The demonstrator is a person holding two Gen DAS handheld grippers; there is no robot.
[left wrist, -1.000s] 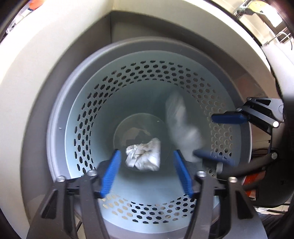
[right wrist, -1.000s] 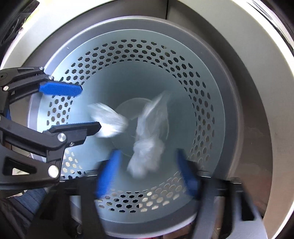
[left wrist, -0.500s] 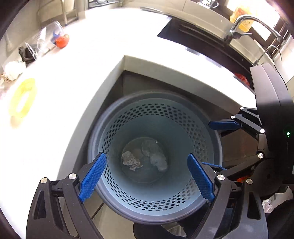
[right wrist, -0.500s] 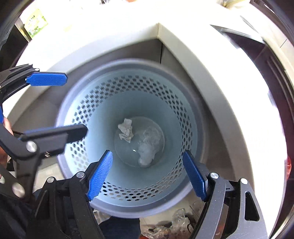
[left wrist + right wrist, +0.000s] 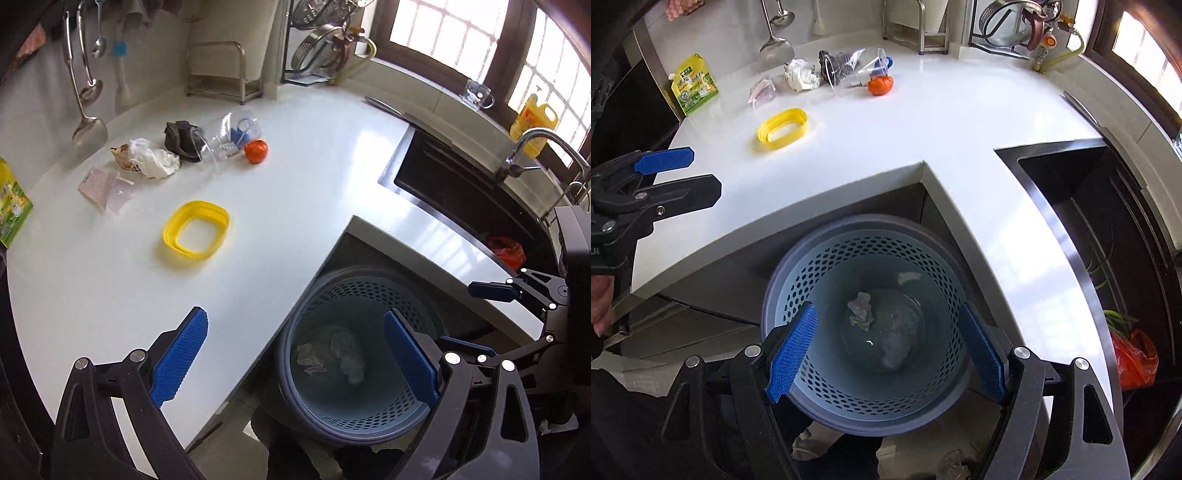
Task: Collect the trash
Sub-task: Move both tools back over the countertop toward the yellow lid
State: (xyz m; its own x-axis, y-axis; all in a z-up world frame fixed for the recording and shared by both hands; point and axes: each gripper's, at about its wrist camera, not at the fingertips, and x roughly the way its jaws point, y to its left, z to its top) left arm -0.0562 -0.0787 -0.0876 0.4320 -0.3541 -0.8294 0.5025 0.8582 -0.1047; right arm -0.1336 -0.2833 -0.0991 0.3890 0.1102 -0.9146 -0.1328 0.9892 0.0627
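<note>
A perforated blue-grey waste bin (image 5: 364,415) (image 5: 812,273) stands on the floor in the counter's notch. Two crumpled pieces of trash (image 5: 312,358) (image 5: 860,314) lie at its bottom. My left gripper (image 5: 295,354) is open and empty, above the counter edge and the bin. My right gripper (image 5: 886,350) is open and empty, above the bin. On the white counter (image 5: 295,177) lie crumpled white paper (image 5: 155,160) (image 5: 802,75), a tipped clear cup (image 5: 225,138) (image 5: 857,66), an orange ball (image 5: 256,150) (image 5: 880,85), a dark wad (image 5: 179,138) and a clear wrapper (image 5: 105,186).
A yellow ring-shaped lid (image 5: 195,229) (image 5: 782,129) lies on the counter. A green pouch (image 5: 694,88) stands at the left. A dark sink (image 5: 1108,229) with a red bag (image 5: 1136,358) is at the right. Ladles hang on the back wall.
Both grippers have risen up out of the bin and back. The two pieces of trash fell and now lie at the bin's bottom. The counter has come into view.
</note>
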